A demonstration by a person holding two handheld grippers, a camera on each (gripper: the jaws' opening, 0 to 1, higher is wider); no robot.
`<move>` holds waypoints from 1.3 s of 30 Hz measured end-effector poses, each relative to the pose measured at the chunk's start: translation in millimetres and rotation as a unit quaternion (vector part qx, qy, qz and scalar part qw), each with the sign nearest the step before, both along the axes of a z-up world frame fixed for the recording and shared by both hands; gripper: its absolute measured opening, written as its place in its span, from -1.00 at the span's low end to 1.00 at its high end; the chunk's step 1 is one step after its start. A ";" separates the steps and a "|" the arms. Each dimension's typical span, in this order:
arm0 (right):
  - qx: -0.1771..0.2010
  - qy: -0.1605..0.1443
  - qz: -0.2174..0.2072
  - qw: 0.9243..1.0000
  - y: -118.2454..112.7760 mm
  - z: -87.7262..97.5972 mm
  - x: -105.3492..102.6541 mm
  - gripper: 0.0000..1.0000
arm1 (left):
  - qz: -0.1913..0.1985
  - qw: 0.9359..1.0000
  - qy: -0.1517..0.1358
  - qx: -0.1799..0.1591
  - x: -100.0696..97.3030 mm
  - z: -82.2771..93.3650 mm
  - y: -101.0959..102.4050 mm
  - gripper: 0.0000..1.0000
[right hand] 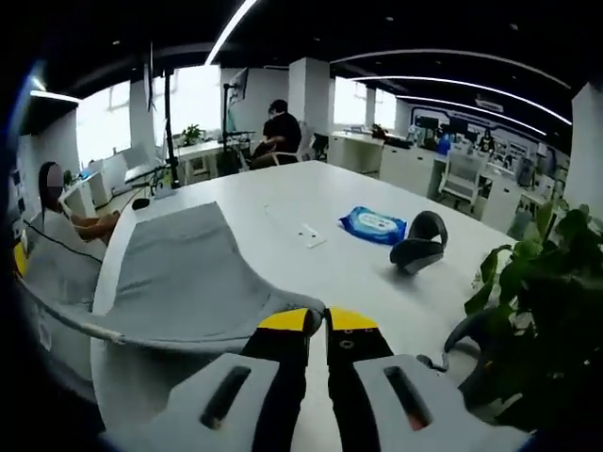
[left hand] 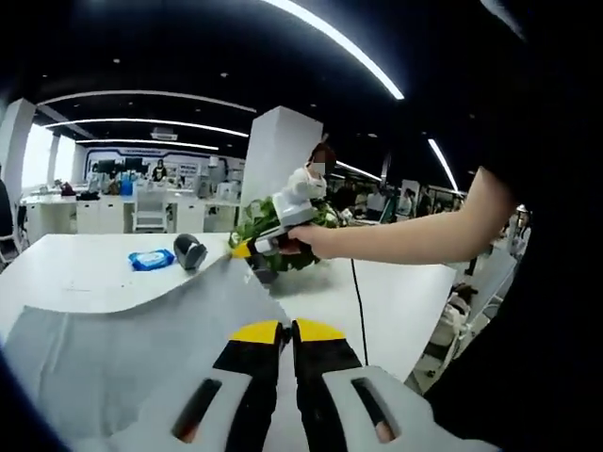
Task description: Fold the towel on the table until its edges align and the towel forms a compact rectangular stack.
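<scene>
Yellow-tipped fingers of the left gripper [left hand: 285,331] pinch one corner of the single grey towel [left hand: 141,339]; the right gripper [right hand: 326,320] clamps another, so the cloth hangs lifted off the white tabletop [right hand: 330,264], likely for folding over. Beyond lie one blue wipes pack [right hand: 374,224] and one potted plant [right hand: 542,311].

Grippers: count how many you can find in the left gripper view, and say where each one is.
2. The left gripper rises from the bottom of the view, jaws shut on the grey towel. The right gripper enters from the right, pinching the towel's far corner above the table.
</scene>
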State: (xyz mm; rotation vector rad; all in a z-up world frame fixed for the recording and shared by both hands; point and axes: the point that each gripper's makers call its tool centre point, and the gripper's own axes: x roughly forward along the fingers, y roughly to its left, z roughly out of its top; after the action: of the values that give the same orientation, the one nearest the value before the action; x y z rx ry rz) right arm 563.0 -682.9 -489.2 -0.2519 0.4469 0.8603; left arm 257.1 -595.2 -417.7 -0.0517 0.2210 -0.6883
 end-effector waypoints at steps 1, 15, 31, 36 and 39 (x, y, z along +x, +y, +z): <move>-0.002 -0.003 0.005 1.000 2.4 3.2 -1.1 -0.93 | -0.004 1.000 -0.002 0.002 -1.1 2.1 -5.5 -0.91; -0.006 -0.023 0.014 1.000 -39.6 33.9 -0.2 -0.93 | -0.063 0.997 -0.041 0.006 -1.3 32.4 -72.3 -0.91; 0.017 -0.026 -0.008 0.999 -67.0 51.8 -10.4 -0.94 | -0.074 0.995 -0.062 -0.014 -8.4 53.4 -90.6 -0.91; 0.021 -0.035 -0.005 0.999 -59.7 60.4 -12.3 -0.94 | -0.070 0.995 -0.070 -0.015 -10.8 58.4 -89.2 -0.91; 0.030 -0.036 -0.005 0.999 -54.7 66.6 -14.4 -0.94 | -0.068 0.995 -0.071 -0.013 -11.9 58.6 -87.7 -0.91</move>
State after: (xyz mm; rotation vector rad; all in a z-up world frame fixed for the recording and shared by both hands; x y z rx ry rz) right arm 548.6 -737.6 -422.6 -0.2240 0.3541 0.8499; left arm 245.1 -682.9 -359.1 -0.0122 0.0791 -0.8272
